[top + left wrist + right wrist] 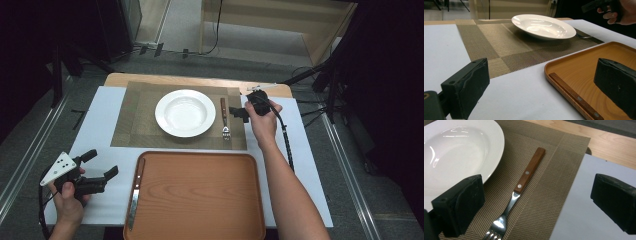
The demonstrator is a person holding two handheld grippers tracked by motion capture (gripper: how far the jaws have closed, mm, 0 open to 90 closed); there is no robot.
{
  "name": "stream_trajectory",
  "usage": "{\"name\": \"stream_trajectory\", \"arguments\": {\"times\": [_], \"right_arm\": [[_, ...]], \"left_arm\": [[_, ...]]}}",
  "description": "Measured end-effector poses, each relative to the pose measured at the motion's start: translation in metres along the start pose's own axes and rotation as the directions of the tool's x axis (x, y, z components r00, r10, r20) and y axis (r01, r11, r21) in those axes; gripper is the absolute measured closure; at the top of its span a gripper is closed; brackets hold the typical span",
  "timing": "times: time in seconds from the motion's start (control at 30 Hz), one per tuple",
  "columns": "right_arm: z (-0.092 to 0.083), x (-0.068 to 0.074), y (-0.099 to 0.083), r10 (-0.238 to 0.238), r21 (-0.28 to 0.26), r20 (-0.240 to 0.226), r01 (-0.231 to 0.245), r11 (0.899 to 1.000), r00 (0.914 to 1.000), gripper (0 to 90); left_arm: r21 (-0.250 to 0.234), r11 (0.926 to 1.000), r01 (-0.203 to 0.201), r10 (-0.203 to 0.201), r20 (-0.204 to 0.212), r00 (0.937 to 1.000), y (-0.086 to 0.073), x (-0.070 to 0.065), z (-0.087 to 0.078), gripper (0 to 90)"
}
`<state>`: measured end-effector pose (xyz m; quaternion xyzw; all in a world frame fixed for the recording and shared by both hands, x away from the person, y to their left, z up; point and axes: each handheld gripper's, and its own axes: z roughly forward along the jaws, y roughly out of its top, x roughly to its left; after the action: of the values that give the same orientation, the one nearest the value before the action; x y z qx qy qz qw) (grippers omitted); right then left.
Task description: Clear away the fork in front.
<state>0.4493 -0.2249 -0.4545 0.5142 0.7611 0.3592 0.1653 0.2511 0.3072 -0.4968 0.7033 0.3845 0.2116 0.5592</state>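
While my left gripper (pixel 102 164) sits over the white table cover (pixel 102 127) at the near left corner, its jaws are spread wide with nothing between them, pointing toward the orange tray (pixel 200 200). Next over, a knife (pixel 135 194) with a wooden handle lies along the tray's left inside edge, blade toward me; in the left gripper view I can see that handle (pixel 576 98) resting right against the tray wall. Further up the table there's a woven placemat (pixel 135 125) with a white plate (pixel 185 113) sitting in the middle of it. Just right of the plate, the fork (pixel 224 117) lies flat on the mat, wooden handle away from me and tines toward the tray, not touching the plate. My right gripper (pixel 239 113) hovers just beside the fork's right side, above the mat's edge, jaws released and apart, gripping nothing; in the right gripper view the fork (pixel 520 185) lies between the two jaws but well below them.
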Motion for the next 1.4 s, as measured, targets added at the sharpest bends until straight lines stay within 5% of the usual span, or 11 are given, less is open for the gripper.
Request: {"name": "stream_trajectory", "arguments": {"times": [0.33,0.67,0.87,0.97,1.4], "right_arm": [[0.018,-0.003,0.011,0.075,0.107,-0.051,-0.069,0.992,0.9959,0.0],[0.039,0.009,0.008,0.063,0.178,0.029,-0.067,0.982,0.9976,28.1],[0.045,0.018,0.010,0.037,0.189,-0.001,-0.036,0.981,0.9993,44.9],[0.049,0.021,0.012,0.060,0.226,-0.019,-0.054,0.973,0.9980,47.9],[0.065,0.036,0.016,0.081,0.278,0.082,-0.101,0.955,0.9933,63.8]], "left_arm": [[0.000,1.0000,0.005,-0.004,0.004,1.0000,0.000,0.001,0.000,0.0],[-0.001,1.0000,0.007,-0.007,0.003,1.0000,0.000,0.001,0.000,0.0],[-0.001,1.0000,0.007,-0.007,0.004,1.0000,0.000,0.001,0.000,0.0],[0.002,1.0000,0.004,-0.004,0.004,1.0000,0.000,0.001,0.000,0.0],[0.002,1.0000,0.000,0.000,0.005,1.0000,0.000,0.001,0.000,0.0]]}}
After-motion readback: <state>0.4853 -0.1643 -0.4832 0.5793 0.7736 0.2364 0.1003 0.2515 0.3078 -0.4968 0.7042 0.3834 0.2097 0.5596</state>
